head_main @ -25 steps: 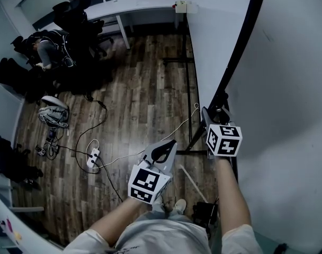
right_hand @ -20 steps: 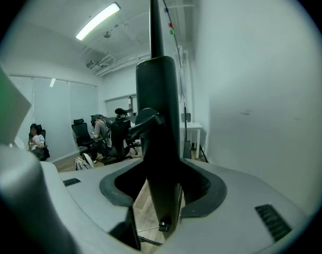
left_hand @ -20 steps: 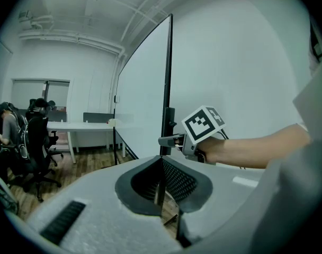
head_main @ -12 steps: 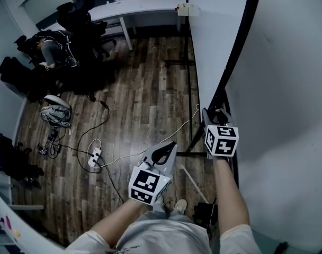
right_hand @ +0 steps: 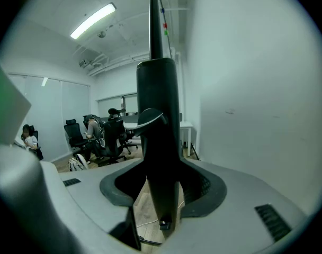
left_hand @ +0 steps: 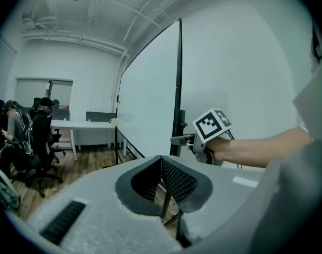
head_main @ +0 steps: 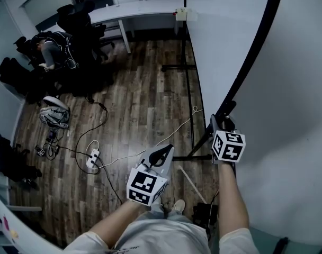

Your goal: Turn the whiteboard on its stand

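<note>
My right gripper [head_main: 221,121]: clamped on whiteboard [head_main: 293,99] frame [head_main: 255,46], swung rightward since before. My left gripper [head_main: 162,152]: closed, empty; only its own view shows the pads [left_hand: 177,180] meeting.

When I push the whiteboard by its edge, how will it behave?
Likely stiff: the whiteboard is a flat panel in a black frame, gripped by the right gripper. Probably heavy and slow to swing, being tall and long. Its narrow stand may let it wobble.

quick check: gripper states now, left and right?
Left gripper: shut, empty.
Right gripper: shut on whiteboard frame.
</note>
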`<action>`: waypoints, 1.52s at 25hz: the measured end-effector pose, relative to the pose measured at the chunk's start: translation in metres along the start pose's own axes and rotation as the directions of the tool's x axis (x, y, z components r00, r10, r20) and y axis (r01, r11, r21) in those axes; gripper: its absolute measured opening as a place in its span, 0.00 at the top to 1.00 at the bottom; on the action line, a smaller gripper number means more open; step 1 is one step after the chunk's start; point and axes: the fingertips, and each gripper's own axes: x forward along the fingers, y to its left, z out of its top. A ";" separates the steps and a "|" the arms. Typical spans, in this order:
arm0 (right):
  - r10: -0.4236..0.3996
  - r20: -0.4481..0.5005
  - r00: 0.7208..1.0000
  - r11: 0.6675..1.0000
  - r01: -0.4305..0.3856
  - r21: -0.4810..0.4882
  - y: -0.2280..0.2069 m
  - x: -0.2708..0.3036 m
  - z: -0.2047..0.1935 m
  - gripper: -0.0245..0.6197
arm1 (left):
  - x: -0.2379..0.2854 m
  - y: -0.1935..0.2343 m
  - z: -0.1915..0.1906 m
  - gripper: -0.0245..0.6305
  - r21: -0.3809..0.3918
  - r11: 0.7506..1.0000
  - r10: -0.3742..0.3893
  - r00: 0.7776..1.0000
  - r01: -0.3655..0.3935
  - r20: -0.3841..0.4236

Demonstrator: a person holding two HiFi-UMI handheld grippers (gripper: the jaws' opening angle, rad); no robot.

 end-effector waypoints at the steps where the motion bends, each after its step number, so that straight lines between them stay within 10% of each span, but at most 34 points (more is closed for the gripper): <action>1: -0.005 0.002 1.000 1.000 0.005 0.001 -0.006 -0.005 -0.003 0.66 | 0.000 -0.003 -0.001 0.95 0.002 1.000 -0.005 1.000 0.005 0.000; 38: -0.004 0.001 1.000 1.000 0.004 0.007 -0.047 -0.259 -0.091 0.66 | -0.040 -0.120 -0.019 0.95 0.023 0.970 -0.241 0.970 0.241 -0.023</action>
